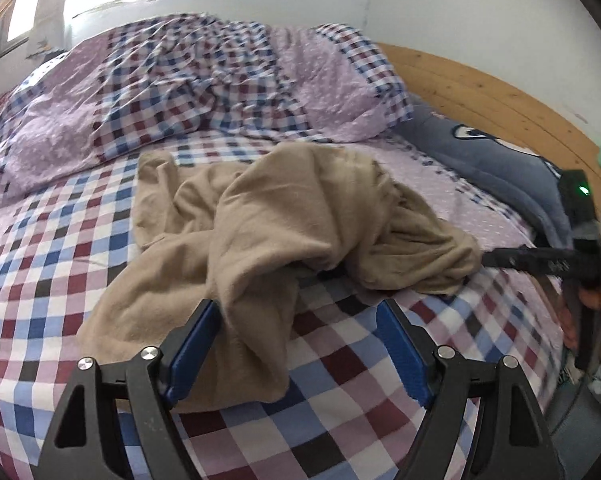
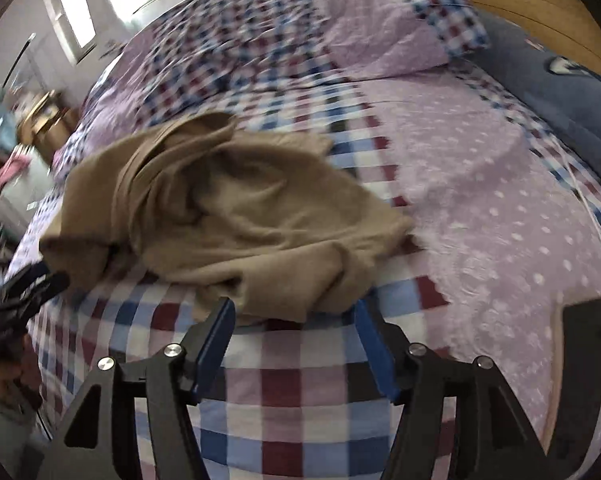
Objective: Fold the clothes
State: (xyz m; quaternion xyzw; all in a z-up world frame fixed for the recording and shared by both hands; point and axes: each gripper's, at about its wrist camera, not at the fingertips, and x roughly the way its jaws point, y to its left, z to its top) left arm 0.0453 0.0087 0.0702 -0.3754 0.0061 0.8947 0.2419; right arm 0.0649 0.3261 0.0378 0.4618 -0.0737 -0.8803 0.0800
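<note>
Left wrist view looks down along the left gripper, whose blue pads stand wide apart with nothing pinched. A fold of the tan garment trails down between the jaws and lies against the inner face of the left-hand pad; the right-hand pad is clear of the cloth and has only the bedsheet under it. The rest of the garment is heaped in loose, rumpled folds just ahead of the fingertips, on the checked bedsheet.

Far off to the right of these tongs, the right gripper reaches in sideways, its black tip at the garment's right-hand edge; whether it touches the cloth cannot be told from here. A hand holds its grip at the frame's edge.

Right wrist view shows the right gripper also released, jaws spread. The garment lies ahead of them, its near hem reaching to about the fingertips and into the gap, with no pad pressing on it. The left gripper shows blurred at the left side, close by the garment's left corner.

Beyond the garment, past both pairs of tongs, a crumpled checked and lilac duvet is bunched up. Ahead and to the right lies a blue-grey pillow against a wooden headboard.
</note>
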